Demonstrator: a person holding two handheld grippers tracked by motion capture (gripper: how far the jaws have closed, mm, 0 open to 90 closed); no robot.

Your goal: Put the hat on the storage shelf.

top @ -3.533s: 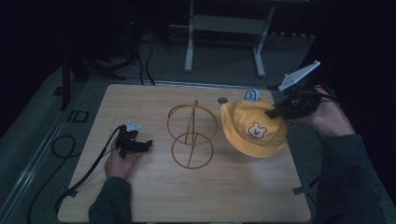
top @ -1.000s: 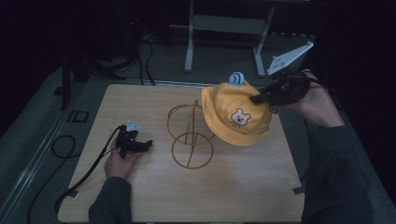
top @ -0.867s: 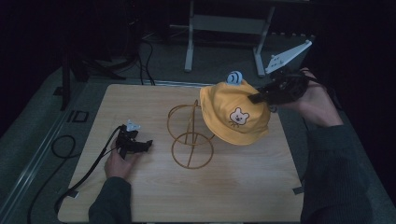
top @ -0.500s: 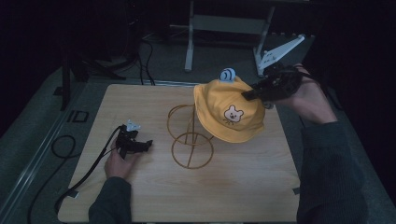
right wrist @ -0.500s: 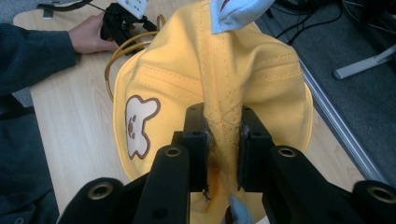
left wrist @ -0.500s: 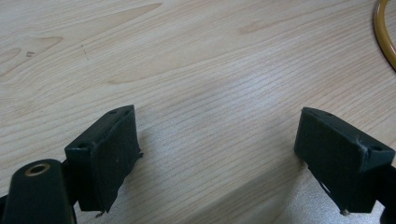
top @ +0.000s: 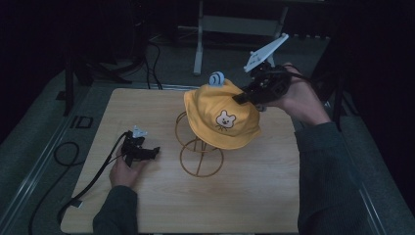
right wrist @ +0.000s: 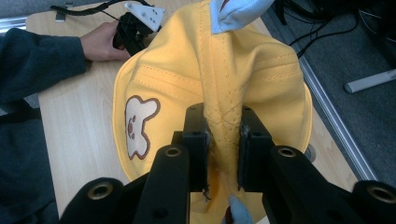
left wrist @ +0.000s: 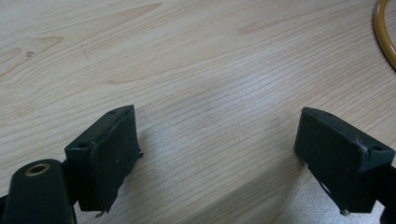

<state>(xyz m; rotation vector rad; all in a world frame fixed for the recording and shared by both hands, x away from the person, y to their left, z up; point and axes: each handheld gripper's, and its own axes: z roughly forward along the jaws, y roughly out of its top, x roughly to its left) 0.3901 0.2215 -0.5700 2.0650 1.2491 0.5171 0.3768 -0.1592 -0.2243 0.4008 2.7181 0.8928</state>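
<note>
A yellow bucket hat (top: pixel 221 117) with a bear patch and small blue ears hangs above the orange wire hat stand (top: pixel 198 147), covering the stand's top. My right gripper (top: pixel 246 96) is shut on a fold of the hat's crown (right wrist: pixel 223 126), which is pinched between its black jaws. My left gripper (top: pixel 151 150) rests on the wooden table (top: pixel 147 205) at the left, pointing toward the stand. It is open, with bare wood between its fingers (left wrist: pixel 109 149). A curve of the stand's base ring (left wrist: pixel 385 37) lies just beyond it.
A black cable (top: pixel 93 176) trails from the left gripper off the table's left edge. Beyond the table's far edge are a white frame leg (top: pixel 198 44) and floor cables (top: pixel 151 54). The table's near half is bare wood.
My right gripper has lifted the hat off the table at the right and carried it leftward over the stand. The left gripper has stayed still.
</note>
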